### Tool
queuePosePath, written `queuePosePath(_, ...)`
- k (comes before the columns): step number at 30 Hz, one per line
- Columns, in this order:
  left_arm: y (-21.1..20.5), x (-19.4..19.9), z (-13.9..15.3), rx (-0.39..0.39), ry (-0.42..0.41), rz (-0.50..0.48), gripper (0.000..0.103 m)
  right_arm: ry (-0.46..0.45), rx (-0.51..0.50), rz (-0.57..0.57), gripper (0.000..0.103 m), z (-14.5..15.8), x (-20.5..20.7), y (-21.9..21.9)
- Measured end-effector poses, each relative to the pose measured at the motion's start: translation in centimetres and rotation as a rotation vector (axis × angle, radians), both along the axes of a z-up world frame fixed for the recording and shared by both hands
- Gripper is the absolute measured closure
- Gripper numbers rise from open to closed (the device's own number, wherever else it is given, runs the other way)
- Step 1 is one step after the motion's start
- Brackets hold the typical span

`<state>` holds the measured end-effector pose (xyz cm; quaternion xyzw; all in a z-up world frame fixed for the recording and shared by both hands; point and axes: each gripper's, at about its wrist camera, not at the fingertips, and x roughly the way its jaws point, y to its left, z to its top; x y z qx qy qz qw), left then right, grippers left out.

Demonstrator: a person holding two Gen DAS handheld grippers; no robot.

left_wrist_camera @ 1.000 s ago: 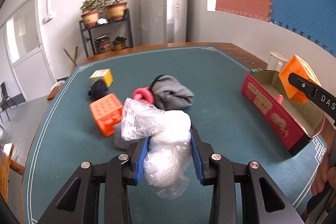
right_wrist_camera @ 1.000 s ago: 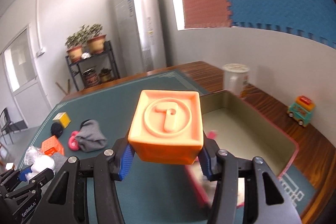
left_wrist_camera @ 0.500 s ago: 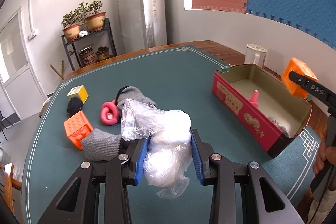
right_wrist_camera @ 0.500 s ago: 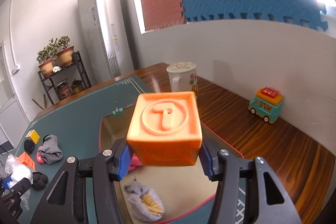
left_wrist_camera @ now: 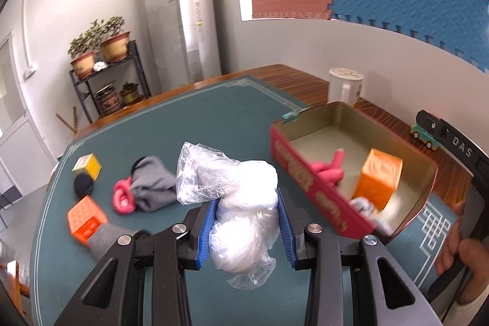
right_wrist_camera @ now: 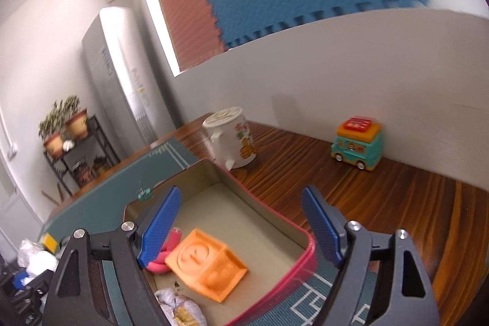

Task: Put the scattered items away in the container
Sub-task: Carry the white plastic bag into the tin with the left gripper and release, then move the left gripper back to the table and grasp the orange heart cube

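My left gripper (left_wrist_camera: 246, 229) is shut on a crumpled clear plastic bag (left_wrist_camera: 238, 197), held above the green mat just left of the red tin box (left_wrist_camera: 308, 176). My right gripper (right_wrist_camera: 241, 229) is open and empty above the box (right_wrist_camera: 293, 268). An orange cube (right_wrist_camera: 206, 265) lies inside the box, also seen in the left wrist view (left_wrist_camera: 377, 182), beside a pink toy (left_wrist_camera: 330, 168) and a small grey bundle (right_wrist_camera: 180, 306). On the mat lie a grey sock (left_wrist_camera: 152, 187), another pink toy (left_wrist_camera: 122, 197), an orange block (left_wrist_camera: 85, 219), a yellow cube (left_wrist_camera: 87, 165) and a black ball (left_wrist_camera: 83, 184).
A white mug (right_wrist_camera: 230, 138) stands on the wooden table edge behind the box. A teal toy bus (right_wrist_camera: 359, 147) sits by the wall. A small green clip (left_wrist_camera: 288, 116) lies at the box's far corner. A second grey cloth (left_wrist_camera: 107, 236) lies under my left gripper.
My right gripper has opened and let go of the orange cube, which now lies in the box. My left gripper has carried the plastic bag closer to the box.
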<state>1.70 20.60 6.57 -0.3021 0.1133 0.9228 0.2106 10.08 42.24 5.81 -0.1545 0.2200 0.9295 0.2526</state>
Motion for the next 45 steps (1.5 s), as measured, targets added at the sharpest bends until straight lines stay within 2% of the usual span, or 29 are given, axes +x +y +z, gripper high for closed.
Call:
queuePosePath(8,5.7,-2.0,0.6,-0.014,-0.001,-0.078,0.064,0.014,-0.05,-0.017,0.019,-0.4,0.8,1.5)
queuePosePath(21,12.1,-5.6,0.0,0.001,-0.007,-0.183,0.063,0.022,0.008,-0.042,0.019,-0.2,1.3,0.8)
queuePosePath(23,12.5,-6.2,-0.2,0.005,-0.022,-0.184,0.056,0.023,0.021,-0.05,0.019,-0.1,1.4,0.7)
queuePosePath(25,12.6,-6.6,-0.3,0.015,-0.035,-0.183,0.032,0.021,0.027,-0.05,0.019,0.0,1.3,0.6)
queuePosePath(26,12.4,-6.6,-0.3,0.023,-0.034,-0.179,0.03,0.019,0.027,-0.049,0.019,-0.1,1.3,0.6)
queuePosePath(45,11.0,-6.9,-1.0,0.025,-0.052,-0.145,0.029,-0.019,0.04,-0.049,0.019,-0.4,0.7,0.5)
